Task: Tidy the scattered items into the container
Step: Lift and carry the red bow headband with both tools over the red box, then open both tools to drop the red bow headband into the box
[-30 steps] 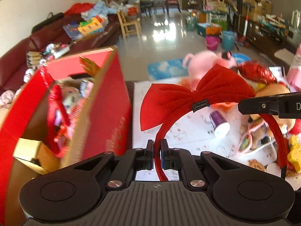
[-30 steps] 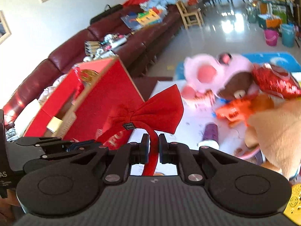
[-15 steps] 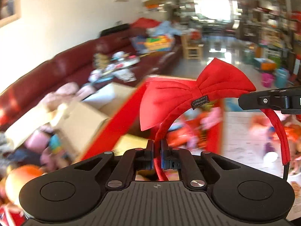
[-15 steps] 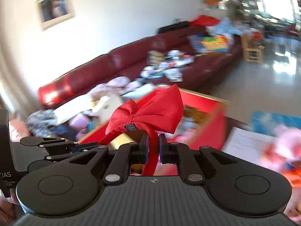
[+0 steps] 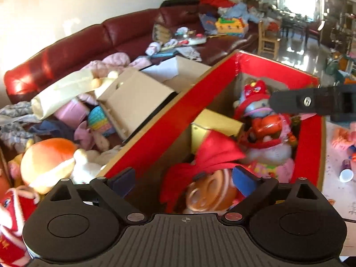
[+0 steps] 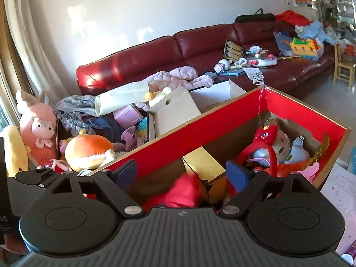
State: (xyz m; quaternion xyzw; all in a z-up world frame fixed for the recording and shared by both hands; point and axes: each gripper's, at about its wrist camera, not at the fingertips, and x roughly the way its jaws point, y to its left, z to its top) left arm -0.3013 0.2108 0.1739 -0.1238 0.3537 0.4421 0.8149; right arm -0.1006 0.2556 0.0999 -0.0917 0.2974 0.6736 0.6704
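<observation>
The red bow headband [image 5: 213,153] lies blurred inside the red cardboard box [image 5: 178,109], on a round brown toy [image 5: 209,193] and beside a gold carton [image 5: 213,124]. My left gripper [image 5: 184,178] hangs over the box with its jaws opening wide, and the bow is below them, free of the pads. In the right wrist view the bow [image 6: 184,191] shows low between the opening jaws of my right gripper [image 6: 181,173], untouched, above the box [image 6: 200,133]. A finger of the right gripper [image 5: 311,102] crosses the left wrist view.
The box holds a foil balloon figure [image 6: 278,149] and other red toys. Left of it lie plush toys [image 6: 86,151], brown cardboard boxes [image 6: 175,111] and clothes in front of a dark red sofa [image 6: 178,53]. A white-covered table [image 5: 340,162] with small items lies to the right.
Both grippers went from shut on the headband's band to wide open. The headband dropped into the red box. Both hands swung further over the box.
</observation>
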